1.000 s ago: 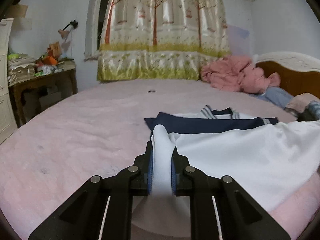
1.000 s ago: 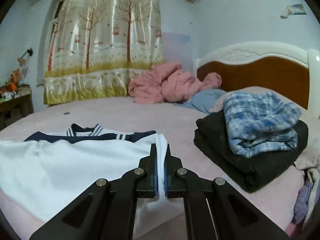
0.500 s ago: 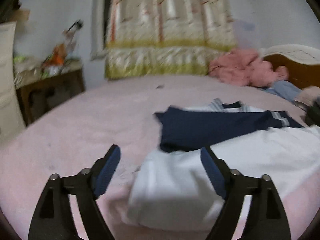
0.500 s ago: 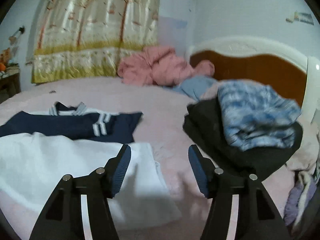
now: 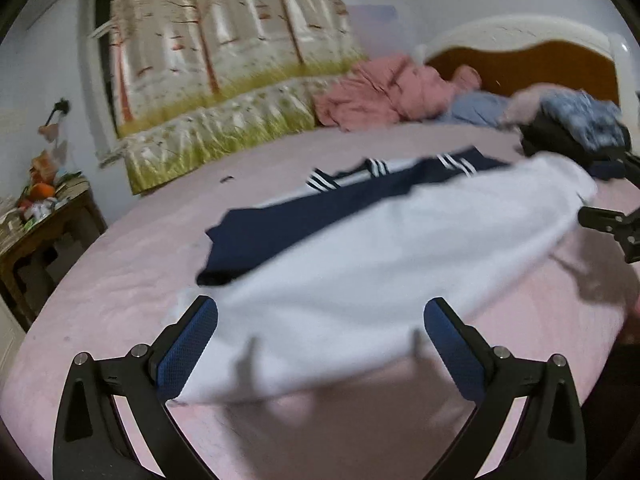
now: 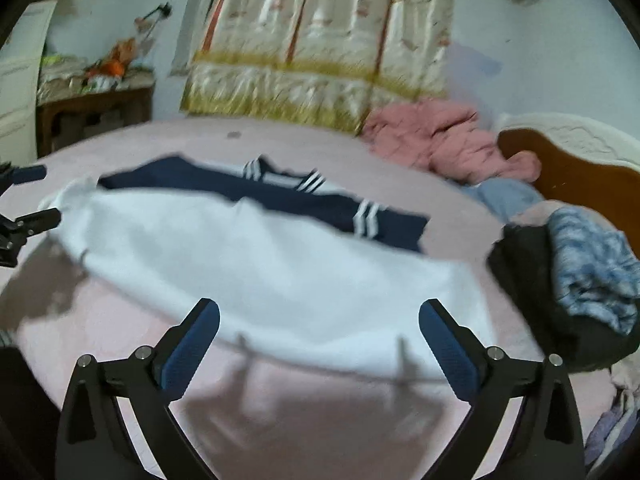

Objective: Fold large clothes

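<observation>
Left tongs [image 5: 320,344] released, jaws spread wide, having just been opening, nothing gripped between the blue pads [image 5: 188,354]; the near-left corner of the white garment [image 5: 360,264] lying slack on the bed in front of and partly between the fingers, untouched as far as the blur allows. Right tongs [image 6: 319,344] likewise released and just opened, wide apart, with the garment's near-right edge just ahead of the pads [image 6: 192,350] and not pinched.

White garment spread flat across the pink bed [image 5: 120,280], its lower half apparently brought over the top so that only the navy sleeves with white stripes [image 5: 304,208] and the collar band show beyond the fold; probably laid this way to halve the length before the sides come in. Both tongs at opposite ends of the near edge, each visible at the margin of the other's view, likely because the hem was carried by its two corners and let go together so the cloth would land even.

Finished pile of dark and blue plaid clothes [image 6: 576,280] well to the right near the headboard [image 6: 580,168], kept clear of the working area. Pink bundle [image 6: 444,140] further back, by the curtain [image 6: 320,40]
</observation>
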Motion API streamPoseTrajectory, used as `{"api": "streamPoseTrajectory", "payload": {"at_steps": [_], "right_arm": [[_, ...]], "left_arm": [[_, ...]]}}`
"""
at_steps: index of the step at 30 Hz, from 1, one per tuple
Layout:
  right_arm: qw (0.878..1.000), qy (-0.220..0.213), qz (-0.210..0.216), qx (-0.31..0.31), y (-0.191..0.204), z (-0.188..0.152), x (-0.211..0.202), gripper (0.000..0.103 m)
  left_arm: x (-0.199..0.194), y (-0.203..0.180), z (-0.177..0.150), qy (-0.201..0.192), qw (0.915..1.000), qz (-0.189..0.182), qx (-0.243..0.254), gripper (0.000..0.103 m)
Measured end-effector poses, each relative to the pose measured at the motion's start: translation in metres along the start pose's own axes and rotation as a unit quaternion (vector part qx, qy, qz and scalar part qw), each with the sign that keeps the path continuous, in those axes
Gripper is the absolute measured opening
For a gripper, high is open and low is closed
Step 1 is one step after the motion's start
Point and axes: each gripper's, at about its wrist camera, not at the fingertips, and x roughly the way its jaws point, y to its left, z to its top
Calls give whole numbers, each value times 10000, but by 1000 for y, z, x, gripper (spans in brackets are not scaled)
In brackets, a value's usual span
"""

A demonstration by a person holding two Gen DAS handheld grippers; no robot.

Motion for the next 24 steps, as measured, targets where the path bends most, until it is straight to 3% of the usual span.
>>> {"api": "streamPoseTrajectory", "payload": {"at_steps": [3,8,12,18,21,22,23,24], "right_arm": [[9994,309,73,-148,14,-11,12,101],[9964,747,-127,-382,19,-23,38,101],[9894,927,-998,-506,11,-27,58,101],[9885,961,-1133,-263,-22,-26,74,102],[9858,879,-1419,-191,-34,-22,79,101],[9842,823,-1556,-206,-37,-21,80,99],[9825,780,-1681,-193,-42,-20,83,93],[9841,776,-1600,-27,-49,-22,83,75]], "left_arm": [[17,-10,-9,438,9988,-191,67,103],[37,-20,-17,848,9961,-31,250,103],[48,-22,-20,1005,9932,464,352,103],[66,-8,-21,1117,9867,1100,435,102],[75,8,-21,1145,9815,1503,296,91],[75,14,-22,1112,9808,1583,232,79],[74,19,-23,1066,9824,1533,102,66],[70,23,-24,988,9865,1310,-2,59]]}}
